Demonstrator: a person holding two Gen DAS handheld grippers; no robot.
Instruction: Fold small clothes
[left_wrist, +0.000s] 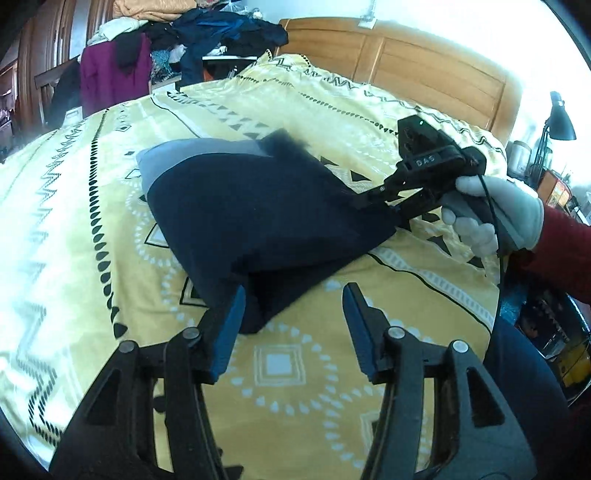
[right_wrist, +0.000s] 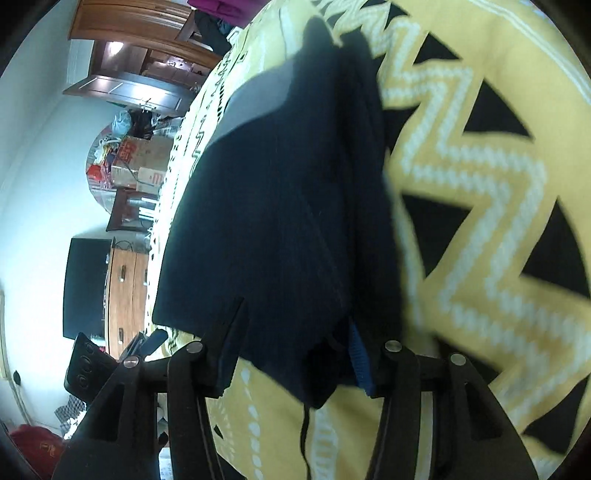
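A dark navy garment (left_wrist: 258, 218) with a grey band (left_wrist: 192, 155) at its far end lies folded on the yellow patterned bedspread (left_wrist: 406, 280). My left gripper (left_wrist: 295, 291) is open at the garment's near corner; the cloth touches the left pad (left_wrist: 229, 332) and the right pad stands clear. My right gripper (left_wrist: 373, 197), held by a white-gloved hand (left_wrist: 491, 218), reaches the garment's right edge. In the right wrist view the garment (right_wrist: 280, 206) drapes between the spread fingers of that gripper (right_wrist: 295, 332), hiding their tips; a dark cord (right_wrist: 304, 432) hangs from the hem.
A heap of clothes (left_wrist: 207, 40) sits beyond the bed at the back left, a wooden headboard (left_wrist: 424, 62) at the back. A black desk lamp (left_wrist: 559, 118) and cluttered shelves stand at the right. Drawers (right_wrist: 125, 284) and a dark screen (right_wrist: 86, 284) stand past the bed's edge.
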